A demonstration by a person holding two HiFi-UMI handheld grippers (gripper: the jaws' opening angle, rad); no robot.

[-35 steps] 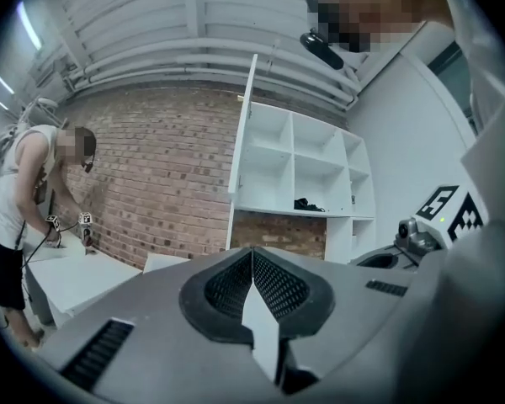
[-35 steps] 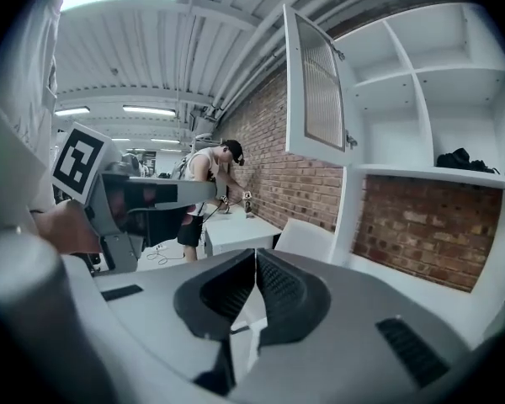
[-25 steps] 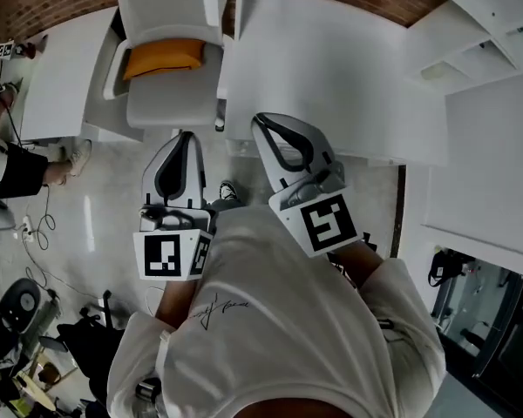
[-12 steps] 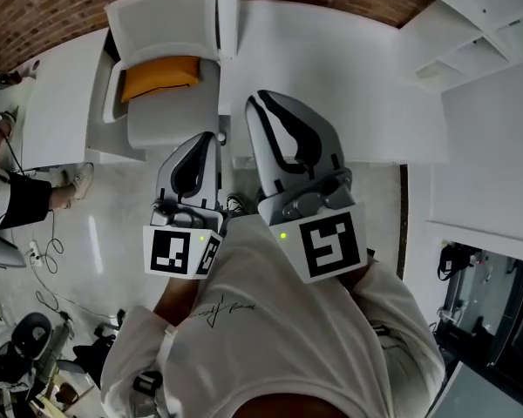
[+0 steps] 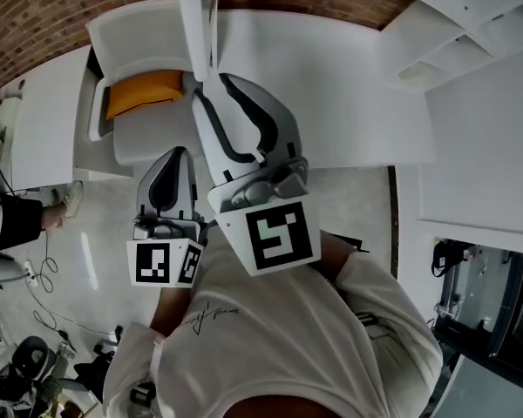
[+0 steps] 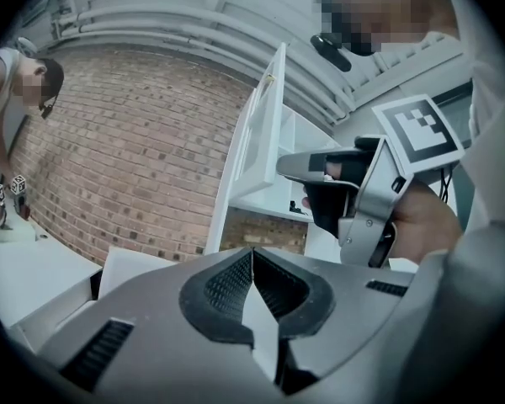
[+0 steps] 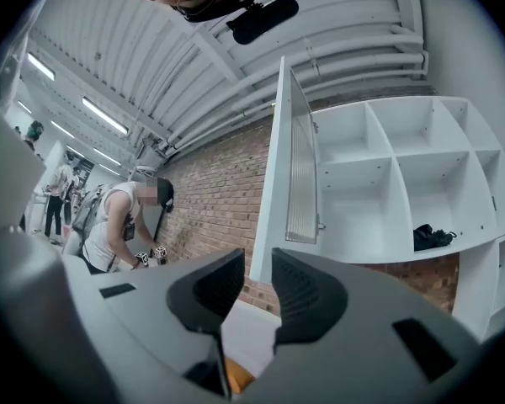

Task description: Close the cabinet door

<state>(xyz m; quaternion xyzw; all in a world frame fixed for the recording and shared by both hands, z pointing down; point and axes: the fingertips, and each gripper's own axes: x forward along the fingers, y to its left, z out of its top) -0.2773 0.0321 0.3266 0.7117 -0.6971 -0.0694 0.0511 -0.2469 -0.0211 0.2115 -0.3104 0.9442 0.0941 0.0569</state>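
The white cabinet door [image 7: 283,171] stands open, edge-on, with a ribbed glass panel [image 7: 302,175] in it. Behind it is the white shelf cabinet [image 7: 387,171]. In the head view the door [image 5: 199,20] is a thin white panel at the top. My right gripper [image 5: 214,85] is raised just below the door's lower edge; its jaws stand a little apart with nothing between them [image 7: 257,263]. My left gripper [image 5: 176,153] hangs lower and to the left, shut and empty [image 6: 252,255]. The left gripper view shows the door [image 6: 257,141] and the right gripper [image 6: 324,179] beside it.
A white chair with an orange cushion [image 5: 144,94] stands under the door. A white table [image 5: 331,85] lies to the right, and a brick wall [image 7: 215,200] runs behind. A black object [image 7: 429,236] sits on a shelf. Another person [image 7: 118,221] stands at the left.
My right gripper has risen and moved left, up to the door's lower edge. The left gripper has stayed low.
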